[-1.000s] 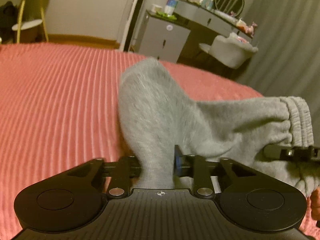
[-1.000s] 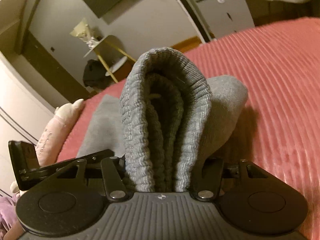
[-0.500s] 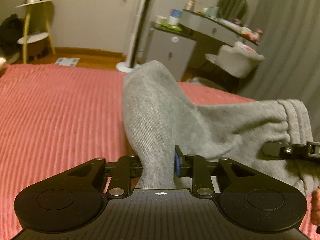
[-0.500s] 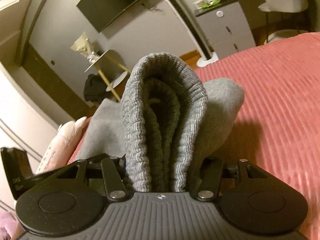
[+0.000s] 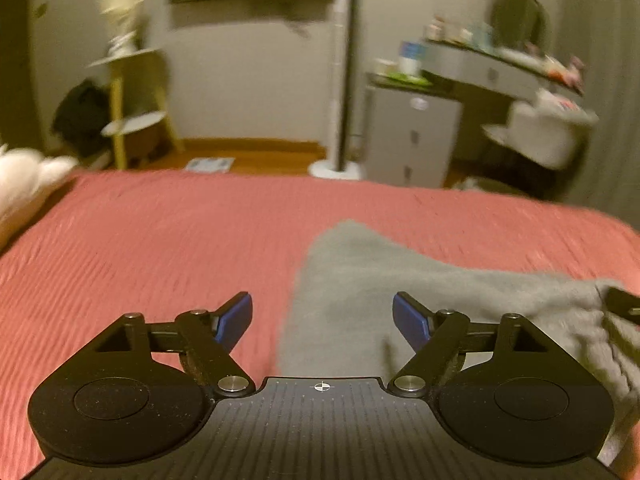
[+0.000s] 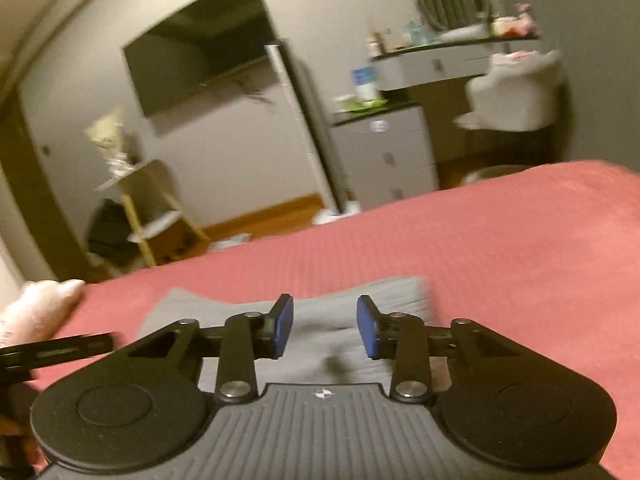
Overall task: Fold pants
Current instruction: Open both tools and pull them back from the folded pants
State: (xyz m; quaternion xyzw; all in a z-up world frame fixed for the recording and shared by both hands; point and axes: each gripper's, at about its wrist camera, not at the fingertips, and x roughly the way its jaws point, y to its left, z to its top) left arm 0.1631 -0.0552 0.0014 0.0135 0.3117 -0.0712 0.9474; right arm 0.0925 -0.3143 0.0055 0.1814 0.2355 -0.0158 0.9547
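Observation:
The grey pants (image 5: 360, 280) lie folded and flat on the pink ribbed bedspread (image 5: 160, 248). My left gripper (image 5: 323, 318) hovers just above their near edge, its jaws opening wide, blue pads (image 5: 236, 316) apart and nothing between them. In the right wrist view the pants (image 6: 320, 316) lie low under my right gripper (image 6: 325, 326). Its jaws are closing, but the blue pads (image 6: 282, 324) grip no cloth and a gap shows between them. A finger of the right gripper (image 5: 624, 304) pokes in over the waistband at the right edge; the left gripper (image 6: 56, 354) shows at far left.
A white plush toy (image 5: 24, 176) lies at the bed's left edge. Beyond the bed (image 6: 520, 240) stand a yellow shelf (image 5: 128, 112), a tower fan (image 5: 342, 80), a grey drawer unit (image 5: 412, 136), a vanity with a white chair (image 5: 548, 136), and a wall TV (image 6: 200, 48).
Both grippers have let go of the pants, which dropped from a raised bunch to lying flat on the bed. The left jaws spread wide; both cameras pulled back and tilted up.

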